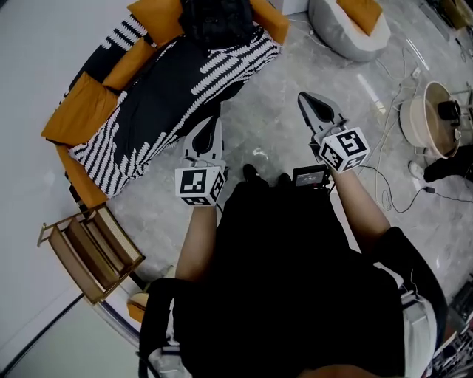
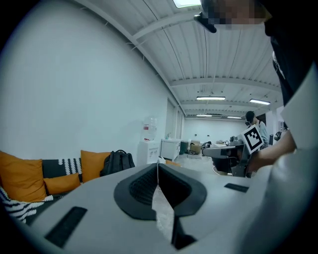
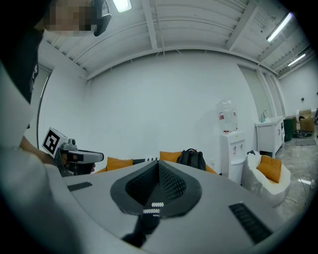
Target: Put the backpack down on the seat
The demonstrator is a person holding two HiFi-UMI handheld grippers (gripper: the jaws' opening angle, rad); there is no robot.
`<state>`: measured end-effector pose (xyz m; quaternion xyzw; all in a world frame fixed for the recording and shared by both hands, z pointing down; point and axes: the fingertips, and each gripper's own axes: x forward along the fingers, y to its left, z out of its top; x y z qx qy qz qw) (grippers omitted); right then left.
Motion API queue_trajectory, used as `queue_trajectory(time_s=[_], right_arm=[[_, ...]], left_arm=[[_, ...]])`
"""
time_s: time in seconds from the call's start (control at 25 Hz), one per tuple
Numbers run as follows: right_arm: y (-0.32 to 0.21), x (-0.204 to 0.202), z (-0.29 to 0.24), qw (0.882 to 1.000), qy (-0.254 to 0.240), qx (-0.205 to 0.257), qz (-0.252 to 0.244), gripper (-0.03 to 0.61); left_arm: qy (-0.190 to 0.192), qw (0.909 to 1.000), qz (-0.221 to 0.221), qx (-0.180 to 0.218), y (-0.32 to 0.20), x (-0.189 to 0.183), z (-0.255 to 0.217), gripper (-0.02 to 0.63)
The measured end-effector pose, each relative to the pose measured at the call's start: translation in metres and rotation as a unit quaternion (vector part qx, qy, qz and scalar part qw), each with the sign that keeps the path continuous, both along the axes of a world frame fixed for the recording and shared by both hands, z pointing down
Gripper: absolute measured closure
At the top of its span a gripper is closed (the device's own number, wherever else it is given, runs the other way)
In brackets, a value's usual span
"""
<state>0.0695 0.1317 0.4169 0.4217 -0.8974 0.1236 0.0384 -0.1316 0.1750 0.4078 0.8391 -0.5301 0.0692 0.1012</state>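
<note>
Down at the far left, a small slatted wooden rack [image 1: 90, 251] stood on the grey marble floor [image 1: 273, 118]. Beside it ran the long sofa under a black-and-white striped cover [image 1: 148, 96], edged with orange cushions [image 1: 77, 111]. The black fabric backpack [image 1: 218, 22] sat upright on the sofa's seat against the orange back cushions, well apart from both claws; the left gripper view showed it [image 2: 118, 161] beside an orange cushion [image 2: 22, 176].

The left claw [image 1: 210, 122] hung over the floor near the sofa's edge. Its jaws were closed together with nothing between them. The right claw [image 1: 305, 97] pointed out over bare floor, likewise closed and empty. In the right gripper view, the backpack [image 3: 191, 158] showed beyond its tips [image 3: 159, 163], with a white water dispenser [image 3: 228, 144] further right.

A white beanbag with an orange cushion [image 1: 347, 29] lay beyond. Thin cables [image 1: 392, 184] trailed across the floor.
</note>
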Motion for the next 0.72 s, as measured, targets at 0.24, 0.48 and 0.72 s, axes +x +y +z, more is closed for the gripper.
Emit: queue_trajectory(time_s=[0.24, 0.48, 0.72], right_arm=[[0.030, 0.029, 0.001, 1.000, -0.007, -0.011, -0.014, 0.546], [0.067, 0.070, 0.029, 0.999, 0.004, -0.046, -0.012, 0.546], [0.082, 0.081, 0.033, 0.999, 0.002, -0.047, -0.013, 0.546]], left_arm=[[0.018, 0.9997, -0.016, -0.009, 0.021, 0.031, -0.008, 0.591], [-0.004, 1.0000, -0.004, 0.001, 0.057, 0.061, -0.015, 0.591], [0.007, 0.9995, -0.002, -0.031, 0.077, 0.083, 0.006, 0.591]])
